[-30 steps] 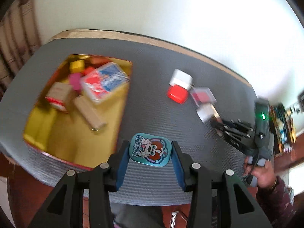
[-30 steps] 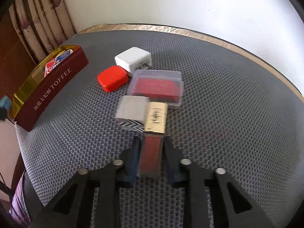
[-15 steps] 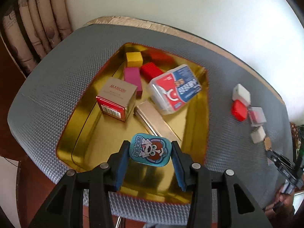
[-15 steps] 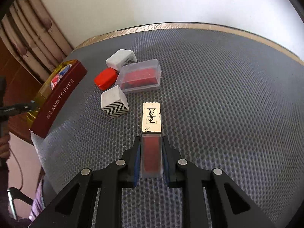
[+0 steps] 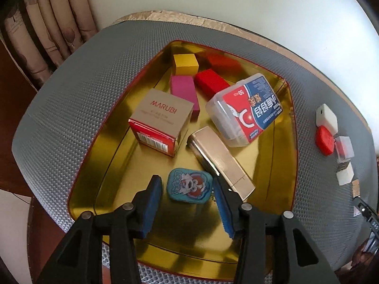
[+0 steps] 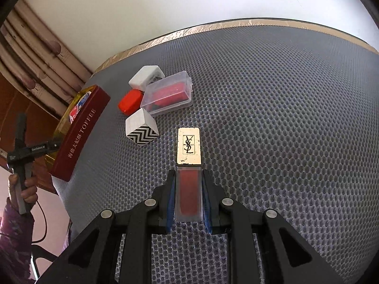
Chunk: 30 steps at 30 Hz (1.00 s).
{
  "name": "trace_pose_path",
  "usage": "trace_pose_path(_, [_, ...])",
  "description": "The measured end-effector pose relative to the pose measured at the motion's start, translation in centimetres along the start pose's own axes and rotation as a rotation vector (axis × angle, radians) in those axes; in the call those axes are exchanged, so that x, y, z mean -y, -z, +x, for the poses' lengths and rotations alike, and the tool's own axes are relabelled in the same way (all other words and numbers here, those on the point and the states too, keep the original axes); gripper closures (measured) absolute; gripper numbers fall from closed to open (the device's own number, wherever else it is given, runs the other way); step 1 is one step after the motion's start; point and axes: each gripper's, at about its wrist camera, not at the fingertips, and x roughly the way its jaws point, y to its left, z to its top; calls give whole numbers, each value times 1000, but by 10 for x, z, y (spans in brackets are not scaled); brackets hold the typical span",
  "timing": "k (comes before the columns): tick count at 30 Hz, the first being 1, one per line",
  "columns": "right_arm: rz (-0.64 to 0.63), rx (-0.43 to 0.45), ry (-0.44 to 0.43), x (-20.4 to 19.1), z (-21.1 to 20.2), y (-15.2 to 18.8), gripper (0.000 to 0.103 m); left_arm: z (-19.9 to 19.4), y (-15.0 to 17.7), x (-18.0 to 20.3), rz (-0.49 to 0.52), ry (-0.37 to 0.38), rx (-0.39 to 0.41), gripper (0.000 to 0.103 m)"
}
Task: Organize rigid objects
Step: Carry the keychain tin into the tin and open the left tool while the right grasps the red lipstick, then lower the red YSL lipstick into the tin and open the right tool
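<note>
Since the frame half a second earlier, the left gripper (image 5: 188, 198) has been opened: the blue cartoon tin (image 5: 190, 188), previously clamped between the blue pads (image 5: 151, 203), is now seen lying free on the floor of the gold tray (image 5: 99, 165), low in the centre of the left wrist view, with a gap on either side. The release is judged complete, so this tin counts as sorted.

Just beyond the tin, a gold rectangular case (image 5: 221, 161) lies diagonally, and the MARUBI box (image 5: 162, 120) stands to the left of it. Farther up the frame a clear box with a red and blue label (image 5: 246, 110) is seen, and behind it a pink block (image 5: 184, 92), a red block (image 5: 210, 82) and a yellow block (image 5: 186, 64).

In the right wrist view, the right gripper (image 6: 188, 198) is closed narrowly on the lipstick (image 6: 189, 165), gripped by its red lower body at bottom centre, the gold cap projecting forward over the grey mat (image 6: 284, 118). Whether it is lifted clear cannot be told. Four items remain outside the tray at upper left: a zigzag cube (image 6: 141, 130), a red piece (image 6: 130, 101), a clear case (image 6: 169, 93) and a white adapter (image 6: 146, 77). The lipstick is judged next for the tray.
</note>
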Motion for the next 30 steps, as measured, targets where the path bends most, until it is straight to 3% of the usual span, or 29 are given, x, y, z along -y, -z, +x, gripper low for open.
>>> trace_pose_path(4, [23, 0, -19, 4, -5, 2, 85, -7, 4, 1, 3, -10, 4, 56])
trace_pose_path(11, [75, 15, -85, 13, -26, 2, 85, -57, 31, -10, -81, 6, 149, 56])
trace_pose_path(18, [84, 31, -188, 0, -50, -9, 85, -91, 80, -23, -109, -76, 238, 54])
trace_pose_path(24, [34, 17, -296, -52, -54, -30, 85, -94, 110, -24, -68, -102, 233, 53])
trace_pose_path(30, [-56, -52, -419, -145, -27, -53, 84, -99, 114, -51, -157, -68, 247, 53])
